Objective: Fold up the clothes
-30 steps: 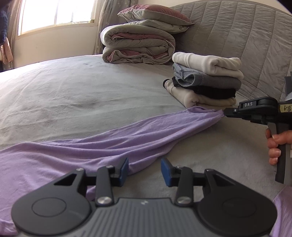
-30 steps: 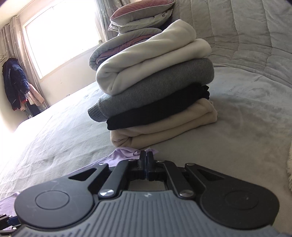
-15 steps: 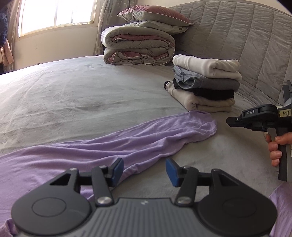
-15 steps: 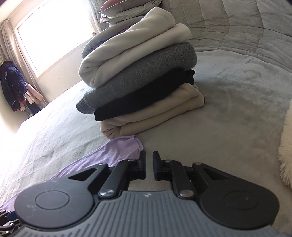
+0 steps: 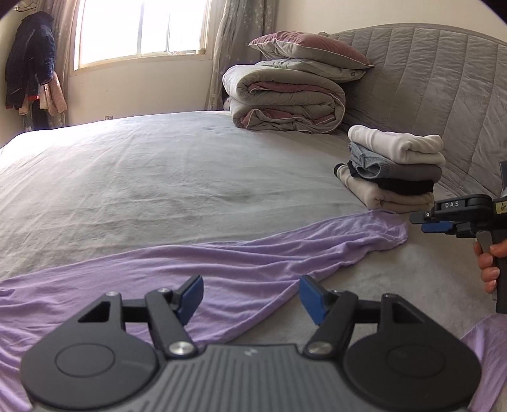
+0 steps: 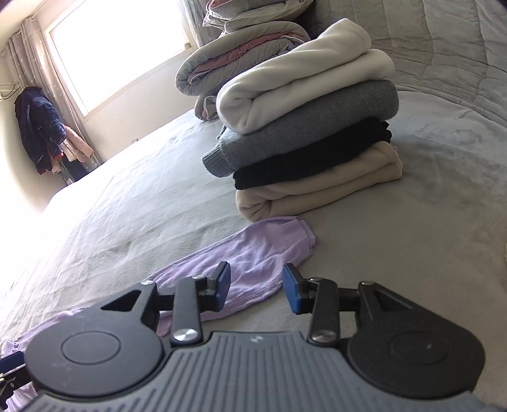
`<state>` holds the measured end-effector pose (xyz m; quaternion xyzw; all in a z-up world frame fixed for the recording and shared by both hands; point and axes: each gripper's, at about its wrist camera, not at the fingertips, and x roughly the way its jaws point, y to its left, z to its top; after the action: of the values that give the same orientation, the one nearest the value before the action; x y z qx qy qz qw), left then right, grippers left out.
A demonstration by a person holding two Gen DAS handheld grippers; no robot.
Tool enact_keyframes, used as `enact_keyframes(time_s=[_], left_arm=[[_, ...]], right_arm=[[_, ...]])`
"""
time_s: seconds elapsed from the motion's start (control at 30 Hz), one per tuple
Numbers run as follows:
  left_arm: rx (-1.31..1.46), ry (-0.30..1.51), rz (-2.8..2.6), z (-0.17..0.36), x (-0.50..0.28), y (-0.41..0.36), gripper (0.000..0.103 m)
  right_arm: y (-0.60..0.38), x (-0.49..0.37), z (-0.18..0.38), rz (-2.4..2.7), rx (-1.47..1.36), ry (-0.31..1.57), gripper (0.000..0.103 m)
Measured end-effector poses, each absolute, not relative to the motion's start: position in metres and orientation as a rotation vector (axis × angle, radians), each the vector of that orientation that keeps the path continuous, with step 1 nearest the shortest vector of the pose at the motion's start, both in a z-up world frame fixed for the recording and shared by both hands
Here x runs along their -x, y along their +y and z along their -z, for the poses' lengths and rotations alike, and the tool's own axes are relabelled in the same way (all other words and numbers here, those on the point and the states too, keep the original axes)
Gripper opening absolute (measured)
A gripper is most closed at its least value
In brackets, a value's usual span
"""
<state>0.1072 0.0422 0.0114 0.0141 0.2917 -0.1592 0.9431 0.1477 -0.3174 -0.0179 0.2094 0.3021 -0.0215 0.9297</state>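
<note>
A lilac long-sleeved garment (image 5: 190, 269) lies spread across the grey bed, one sleeve stretched out toward a stack of folded clothes (image 5: 396, 168). The sleeve's cuff (image 6: 279, 241) rests flat just short of that stack (image 6: 313, 126). My left gripper (image 5: 250, 296) hovers open over the garment's near part, nothing between its blue pads. My right gripper (image 6: 256, 290) is open too, just behind the cuff and apart from it. From the left wrist view the right gripper (image 5: 427, 222) shows at the right, a hand (image 5: 489, 263) on its handle.
Folded quilts and pillows (image 5: 291, 95) are piled at the padded headboard (image 5: 443, 79). The grey bedsheet (image 5: 142, 177) stretches wide to the left. A window (image 5: 139, 28) and hanging coats (image 5: 30, 69) are at the far wall.
The right gripper, shut on the sleeve's cuff a second ago, opened and let it drop flat, then drew back. The left gripper opened wider and rose a little.
</note>
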Motion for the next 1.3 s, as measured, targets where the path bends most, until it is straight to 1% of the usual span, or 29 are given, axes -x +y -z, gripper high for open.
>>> enact_keyframes(time_s=[0.2,0.23,0.3,0.33,0.53,0.77,0.87,0.93,0.97,1.3], left_arm=[[-0.012,0.599,0.227,-0.028,-0.085,0.08,0.078],[-0.014,0.601,0.214,-0.03,-0.083,0.085,0.079],[-0.018,0.605,0.191,-0.031,-0.082,0.093,0.08],[-0.015,0.611,0.183,-0.029,-0.085,0.097,0.08],[0.003,0.646,0.131,-0.019,-0.104,0.118,0.079],[-0.016,0.678,0.089,-0.002,-0.149,0.13,0.079],[-0.024,0.684,0.088,0.004,-0.168,0.134,0.076],[-0.033,0.691,0.091,0.008,-0.18,0.135,0.069],[-0.041,0.693,0.091,0.01,-0.186,0.136,0.068],[-0.099,0.706,0.072,0.04,-0.219,0.149,0.068]], right_arm=[[-0.288,-0.142,0.002,-0.006,-0.367,0.62,0.042],[-0.284,-0.142,-0.002,-0.019,-0.348,0.616,0.043],[-0.276,-0.142,-0.009,-0.045,-0.309,0.607,0.049],[-0.272,-0.143,-0.012,-0.058,-0.29,0.603,0.05],[-0.249,-0.158,-0.019,-0.128,-0.167,0.601,0.05],[-0.229,-0.197,0.001,-0.226,-0.068,0.637,0.05],[-0.221,-0.213,0.009,-0.268,-0.025,0.652,0.05],[-0.215,-0.223,0.015,-0.295,0.005,0.663,0.05],[-0.212,-0.227,0.016,-0.305,0.019,0.668,0.05],[-0.197,-0.261,0.032,-0.458,0.156,0.736,0.05]])
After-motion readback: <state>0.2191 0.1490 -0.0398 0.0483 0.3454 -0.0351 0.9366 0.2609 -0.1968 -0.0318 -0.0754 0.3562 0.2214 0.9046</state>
